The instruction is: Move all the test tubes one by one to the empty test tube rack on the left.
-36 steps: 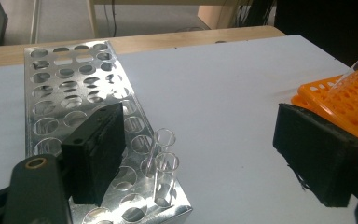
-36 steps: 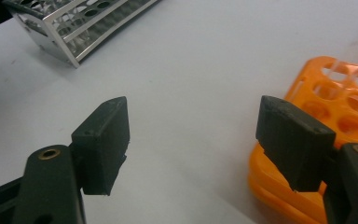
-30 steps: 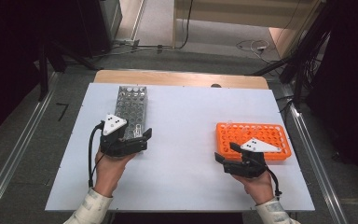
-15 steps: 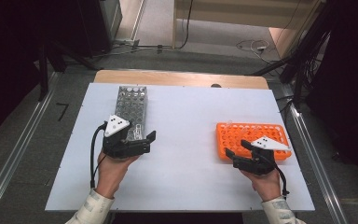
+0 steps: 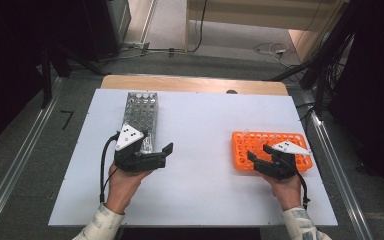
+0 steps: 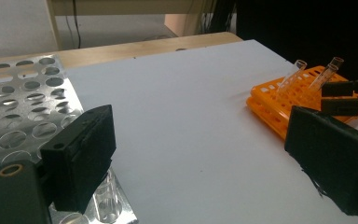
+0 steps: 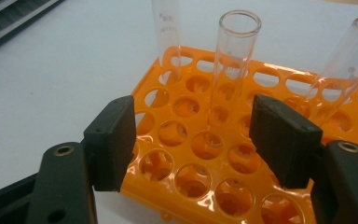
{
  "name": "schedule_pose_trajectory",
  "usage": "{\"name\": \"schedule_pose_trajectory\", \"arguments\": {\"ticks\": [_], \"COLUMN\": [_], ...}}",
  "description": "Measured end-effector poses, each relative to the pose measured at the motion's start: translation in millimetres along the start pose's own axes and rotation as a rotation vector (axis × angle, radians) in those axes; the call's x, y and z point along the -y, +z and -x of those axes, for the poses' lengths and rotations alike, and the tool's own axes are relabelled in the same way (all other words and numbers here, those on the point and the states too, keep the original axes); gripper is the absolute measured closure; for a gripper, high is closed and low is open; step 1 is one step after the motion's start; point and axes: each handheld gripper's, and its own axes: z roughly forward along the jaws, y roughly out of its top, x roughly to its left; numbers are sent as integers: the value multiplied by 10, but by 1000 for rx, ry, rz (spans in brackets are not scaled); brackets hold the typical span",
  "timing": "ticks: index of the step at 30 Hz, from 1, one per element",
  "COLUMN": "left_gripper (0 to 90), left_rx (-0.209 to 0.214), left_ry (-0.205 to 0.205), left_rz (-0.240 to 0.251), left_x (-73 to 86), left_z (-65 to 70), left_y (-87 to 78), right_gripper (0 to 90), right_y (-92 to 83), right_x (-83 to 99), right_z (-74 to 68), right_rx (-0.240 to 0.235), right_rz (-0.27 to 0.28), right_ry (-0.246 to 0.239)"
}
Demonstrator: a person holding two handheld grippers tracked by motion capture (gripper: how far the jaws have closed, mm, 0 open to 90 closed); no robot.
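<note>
An orange tube rack [image 5: 260, 142] lies on the right of the white table, with glass tubes standing in it. My right gripper [image 5: 259, 153] hovers over its near left part. In the right gripper view its jaws [image 7: 196, 140] flank one upright glass tube [image 7: 230, 70]; they have just been closing, and the pads are clear of the glass. A metal rack [image 5: 141, 111] with round holes lies on the left. My left gripper [image 5: 157, 150] is at its near end, open and pointing right. Its jaws [image 6: 205, 163] have just been opening, with nothing between them.
Two more tubes [image 7: 168, 37] [image 7: 345, 70] lean in the orange rack [image 7: 191, 112] beside the flanked one. A clear tube [image 6: 103, 196] sits in the metal rack [image 6: 23, 102] under my left jaw. Bare white table [image 5: 205, 130] lies between the racks. A wooden edge [image 5: 195, 84] runs behind.
The right gripper has shifted right and a little farther over the orange rack, and its jaws look narrower. The left gripper has barely moved.
</note>
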Motion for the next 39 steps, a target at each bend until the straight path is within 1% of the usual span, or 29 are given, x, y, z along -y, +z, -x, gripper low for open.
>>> {"name": "schedule_pose_trajectory", "arguments": {"ticks": [4,9,12,15,20,24,28,31,34,39], "left_gripper": [79,72,72,73,74,73,74,73,73,73], "left_rx": [0,-3,-3,-2,8,11,9,9,8,6], "left_ry": [18,14,24,32,26,30,34,32,29,30], "left_rz": [-17,-30,-38,-39,-42,-48,-54,-55,-54,-57], "left_x": [12,32,38,45,52,56,61,64,65,66], "left_z": [17,23,27,40,57,67,74,80,83,85], "left_y": [22,52,63,69,81,91,100,105,108,110], "right_gripper": [349,418,462,506,571,641,704,725,727,728], "right_y": [68,157,191,207,234,232,229,218,200,141], "right_x": [-23,-36,-43,-51,-47,-49,-46,-51,-62,-104], "right_z": [15,29,32,38,58,72,70,63,69,50], "right_rx": [10,19,26,32,36,50,54,62,63,71], "right_rz": [4,6,8,12,10,15,17,23,27,49], "right_ry": [2,3,4,6,17,20,19,11,17,10]}}
